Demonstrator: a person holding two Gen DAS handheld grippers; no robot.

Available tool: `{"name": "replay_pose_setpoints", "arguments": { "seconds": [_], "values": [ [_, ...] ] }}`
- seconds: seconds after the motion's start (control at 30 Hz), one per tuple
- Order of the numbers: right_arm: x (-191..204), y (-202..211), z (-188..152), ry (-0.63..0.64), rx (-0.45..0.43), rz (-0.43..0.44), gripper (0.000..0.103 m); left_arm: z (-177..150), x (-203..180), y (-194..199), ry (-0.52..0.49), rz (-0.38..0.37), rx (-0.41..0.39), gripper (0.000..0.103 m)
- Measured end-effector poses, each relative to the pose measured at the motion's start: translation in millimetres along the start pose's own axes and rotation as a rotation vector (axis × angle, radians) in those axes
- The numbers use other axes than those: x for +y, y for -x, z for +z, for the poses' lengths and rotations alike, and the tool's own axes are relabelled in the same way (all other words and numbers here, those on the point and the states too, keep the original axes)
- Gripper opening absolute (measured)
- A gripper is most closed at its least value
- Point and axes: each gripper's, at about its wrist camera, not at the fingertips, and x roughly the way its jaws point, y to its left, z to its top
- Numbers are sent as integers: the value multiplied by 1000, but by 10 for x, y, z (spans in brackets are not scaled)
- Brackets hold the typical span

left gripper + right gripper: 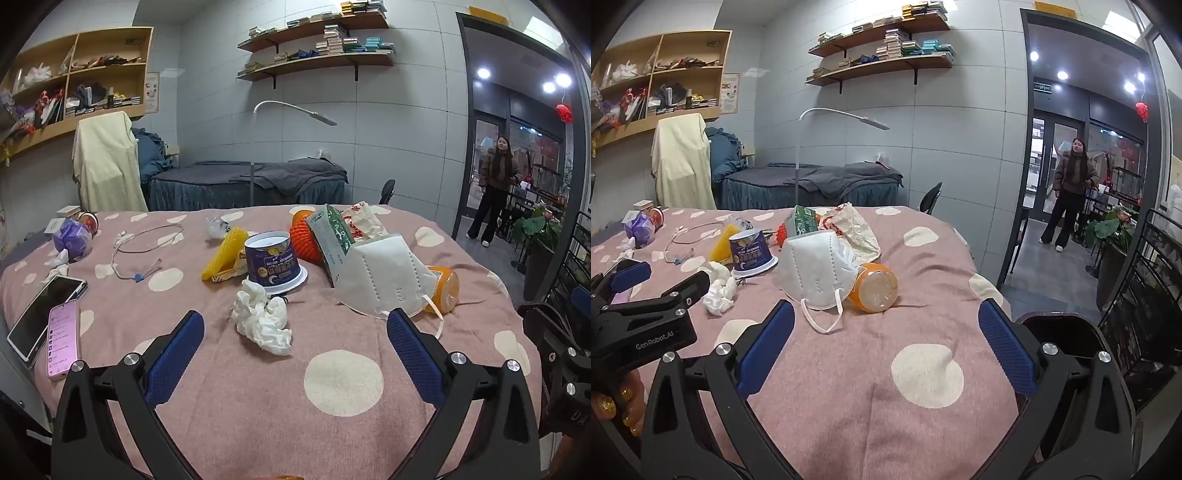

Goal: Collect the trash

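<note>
Both claws hang spread wide over the pink, cream-dotted cloth (258, 398) that covers the worktop, and neither one grips or touches anything. The left claw (295, 325) has its blue pads far apart, with a crumpled white tissue (263, 322) lying on the cloth just ahead, between the fingertips but clear of both. The right claw (886, 317) is equally released — its fingers frame bare cloth, with a white face mask (816, 275) and an orange bottle (875, 286) on its side just beyond them, the two touching.

The rest of the trash sits in a loose cluster mid-worktop: a dark blue cup (272, 264) upside down behind the tissue, a yellow wrapper (225, 254) beside it, an orange net ball (306, 240), a green-and-white packet (332, 240) leaning on the mask, and a crumpled paper bag (365, 221) behind.

Well apart at the left edge lie two phones (48, 321) and a white cable (147, 243) — also a purple wad (72, 238).
</note>
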Motion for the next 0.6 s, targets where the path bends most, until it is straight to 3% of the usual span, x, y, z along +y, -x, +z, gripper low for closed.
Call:
{"name": "replay_pose_setpoints", "arguments": {
  "seconds": [0.6],
  "values": [
    [-34,-51,19,-17,17,-19,99,-9,-19,5,-23,-11,-18,98]
  ]
}}
